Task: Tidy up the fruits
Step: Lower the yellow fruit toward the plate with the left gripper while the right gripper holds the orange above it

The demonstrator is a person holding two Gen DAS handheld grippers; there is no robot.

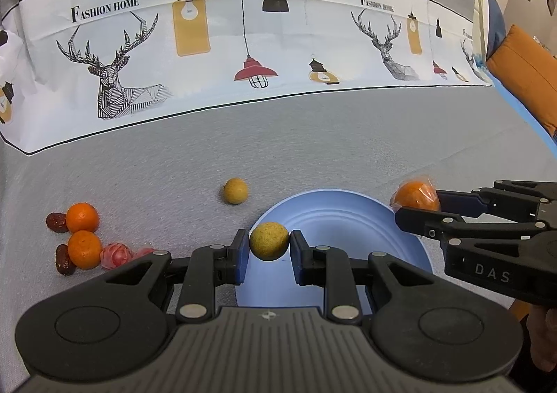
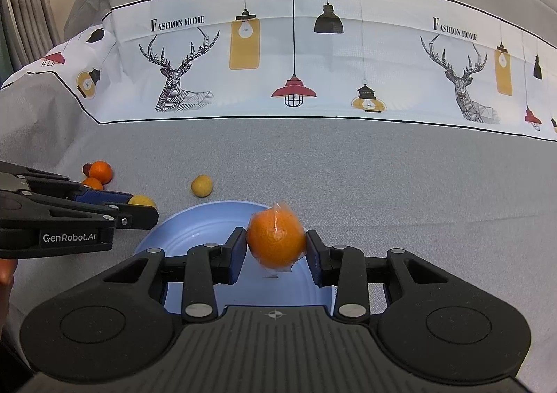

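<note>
My left gripper (image 1: 268,242) is shut on a small yellow-brown round fruit (image 1: 268,240) and holds it over the left rim of the blue plate (image 1: 348,219). My right gripper (image 2: 276,244) is shut on a plastic-wrapped orange (image 2: 276,240) and holds it above the blue plate (image 2: 195,229). In the left wrist view the right gripper (image 1: 417,208) holds the wrapped orange (image 1: 416,196) at the plate's right rim. In the right wrist view the left gripper (image 2: 142,205) holds the yellow fruit (image 2: 142,200) at the plate's left edge.
A second yellow fruit (image 1: 235,190) lies on the grey cloth beyond the plate. At the left lie two oranges (image 1: 82,217), dark red dates (image 1: 55,221) and a pink wrapped fruit (image 1: 116,254). A deer-and-lamp printed cloth band (image 1: 243,38) runs behind.
</note>
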